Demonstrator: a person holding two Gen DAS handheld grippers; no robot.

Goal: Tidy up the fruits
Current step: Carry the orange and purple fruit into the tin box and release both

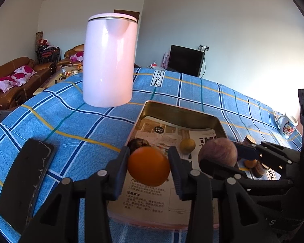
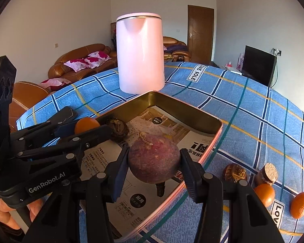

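**Two fruits held over the tin tray, blue checked tablecloth**

Item 1. Left gripper: jaws pinch an orange fruit from both sides, held above the near left part of the metal tray. The right wrist view shows only a sliver of this orange behind the gripper's body.

Item 2. Right gripper: jaws clamp a purple round fruit, dry stem stub on top, held over the tray's near right edge. In the left wrist view the same fruit appears side-on.

Item 3. Tray: rectangular, gold inner walls, pink outer rim, lined with printed paper. Inside: a dark brown wrinkled fruit at the left side, seen in both views; a small yellow-brown round fruit, seen in the left wrist view only.

Item 4. On the cloth right of the tray, clear only in the right wrist view: a brown husked fruit, a cork-topped jar, two orange fruits.

Item 5. Pink-white kettle: upright, behind the tray, both views.

Item 6. Left wrist view only: black phone with a cracked screen, left of the tray; printed mug at the far right of the cloth.

Item 7. Right wrist view only: fingers of a hand under the left gripper's body, lower left.
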